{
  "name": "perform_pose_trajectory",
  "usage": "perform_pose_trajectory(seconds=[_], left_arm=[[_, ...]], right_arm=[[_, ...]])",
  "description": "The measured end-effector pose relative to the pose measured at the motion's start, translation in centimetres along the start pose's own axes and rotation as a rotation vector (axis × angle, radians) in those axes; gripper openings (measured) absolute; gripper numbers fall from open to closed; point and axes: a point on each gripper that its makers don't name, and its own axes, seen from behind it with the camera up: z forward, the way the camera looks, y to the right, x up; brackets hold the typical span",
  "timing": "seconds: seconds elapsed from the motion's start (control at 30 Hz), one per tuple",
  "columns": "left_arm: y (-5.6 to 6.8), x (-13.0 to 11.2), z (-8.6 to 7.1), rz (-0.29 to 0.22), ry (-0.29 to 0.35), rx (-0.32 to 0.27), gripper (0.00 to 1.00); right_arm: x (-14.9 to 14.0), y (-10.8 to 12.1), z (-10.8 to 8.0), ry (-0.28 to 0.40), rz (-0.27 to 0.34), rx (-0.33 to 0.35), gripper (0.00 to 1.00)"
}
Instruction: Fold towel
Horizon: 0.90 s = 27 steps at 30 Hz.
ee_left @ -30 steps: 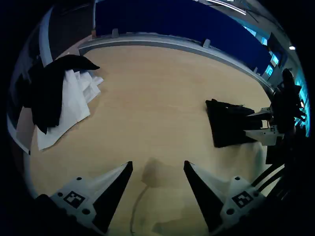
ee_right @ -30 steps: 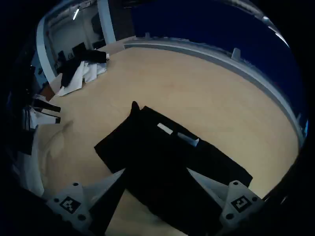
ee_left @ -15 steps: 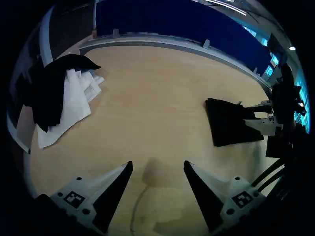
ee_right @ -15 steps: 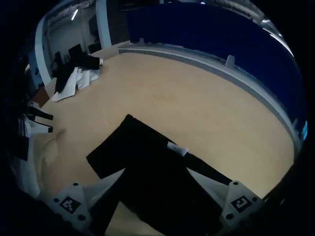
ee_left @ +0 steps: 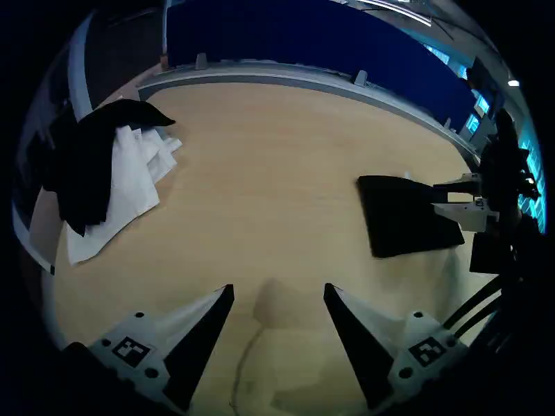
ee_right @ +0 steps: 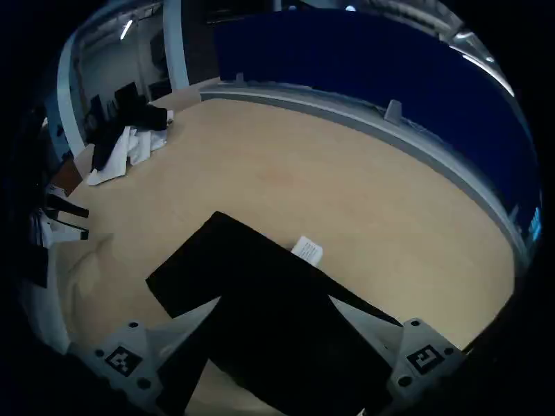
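- The left gripper [ee_left: 277,286] is held low over a bare stretch of the light wooden table [ee_left: 277,159]; its two fingers are spread wide apart and nothing is gripped between them.
- A black towel [ee_left: 406,215] is seen lying flat on the table as a neat dark rectangle, well off to the right of the left gripper's fingers.
- In the left gripper view, the right gripper [ee_left: 437,196] is seen at the towel's far-right edge, its pale fingers parted one above the other.
- In the right gripper view, the right gripper [ee_right: 276,301] is placed directly over the towel [ee_right: 229,256] — its fingers are set wide apart, with the black cloth spread between and under them; the dark pads are hard to separate from the cloth, so no pinch can be made out.
- A small white label [ee_right: 309,248] is shown at the towel's far edge.
- A pile of black and white cloth [ee_left: 104,173] is heaped at the table's left end, well apart from the towel.
- The table is backed by a blue partition [ee_left: 312,35] — a grey rail runs along its foot.
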Motion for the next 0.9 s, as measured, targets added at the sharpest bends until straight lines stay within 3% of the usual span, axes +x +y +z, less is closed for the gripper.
perform_pose_trajectory(seconds=[0.4, 0.67, 0.9], left_arm=[[1.0, 0.0, -0.7, 0.027, 0.002, -0.009, 0.96], [1.4, -0.5, -1.1, 0.037, -0.002, -0.013, 0.96], [1.6, -0.7, -1.4, 0.039, -0.002, -0.013, 0.96]], right_arm=[[-6.5, 1.0, -3.8, -0.055, 0.035, -0.02, 1.0], [-10.8, 3.2, -6.6, -0.087, 0.071, -0.062, 1.0], [-13.8, 5.4, -7.9, -0.129, 0.085, -0.099, 1.0]])
